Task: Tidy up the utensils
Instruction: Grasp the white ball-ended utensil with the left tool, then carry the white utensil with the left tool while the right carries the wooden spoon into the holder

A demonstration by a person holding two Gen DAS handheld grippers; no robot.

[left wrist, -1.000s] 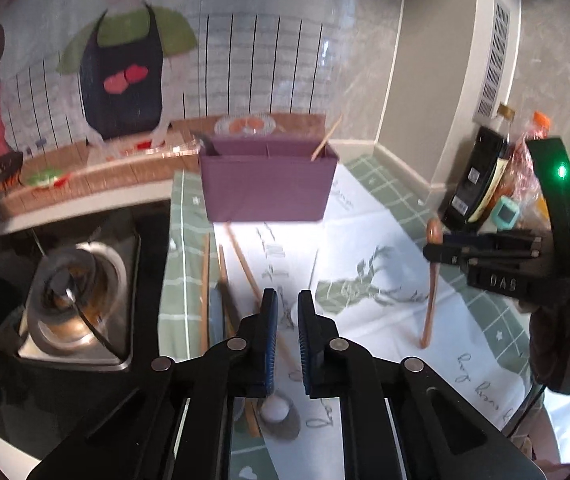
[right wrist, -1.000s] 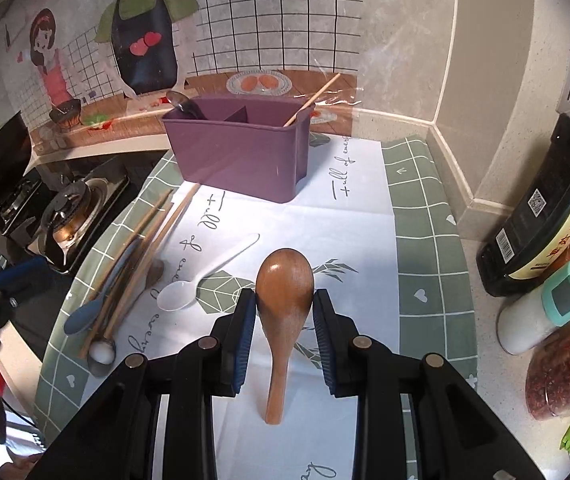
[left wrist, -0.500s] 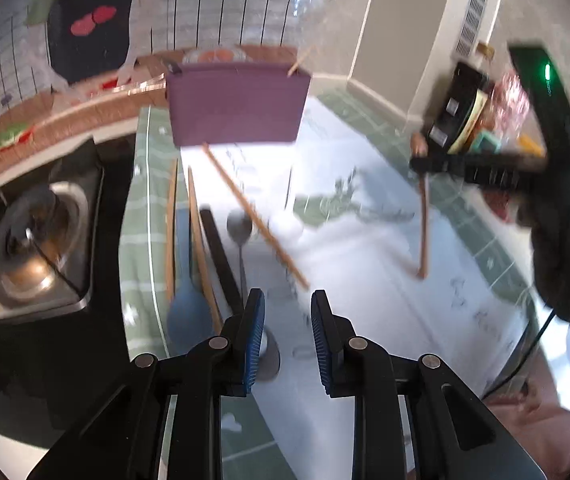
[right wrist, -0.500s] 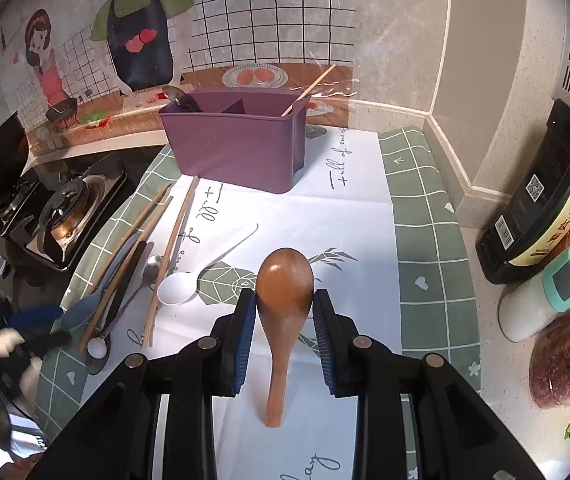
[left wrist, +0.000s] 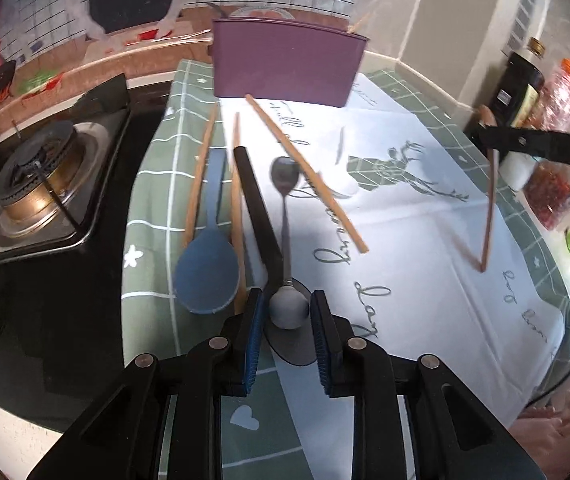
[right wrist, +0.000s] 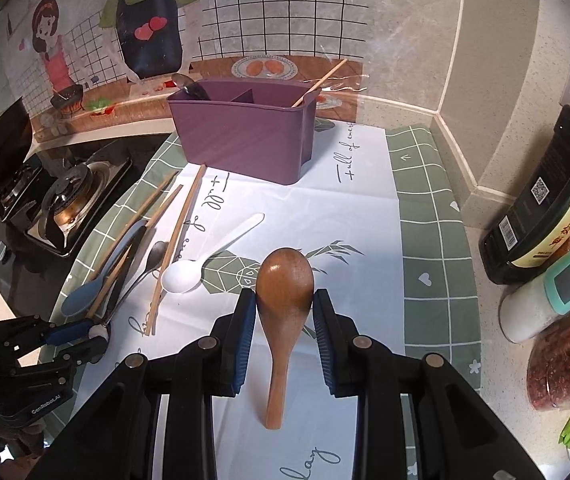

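My right gripper (right wrist: 284, 312) is shut on a brown wooden spoon (right wrist: 283, 300), bowl up, handle tip touching the cloth; it also shows in the left wrist view (left wrist: 489, 200). My left gripper (left wrist: 286, 312) is open, its blue pads either side of the round grey end (left wrist: 289, 307) of a metal spoon (left wrist: 285, 184) lying on the cloth. A blue spoon (left wrist: 207, 268), a black utensil (left wrist: 257, 208) and wooden chopsticks (left wrist: 305, 168) lie beside it. A white spoon (right wrist: 205, 258) lies mid-cloth. The purple holder (right wrist: 245, 136) stands at the back with a chopstick and a spoon in it.
A gas stove (left wrist: 33, 184) sits left of the green-and-white cloth (right wrist: 425, 208). At the right stand a dark sauce bottle (right wrist: 545, 208), a white shaker with a teal lid (right wrist: 545, 300) and bags of red food (right wrist: 565, 360). The wall is close behind the holder.
My left gripper has dropped towards the cloth and opened wider, coming down around the metal spoon's round end. My right gripper holds the wooden spoon in about the same place.
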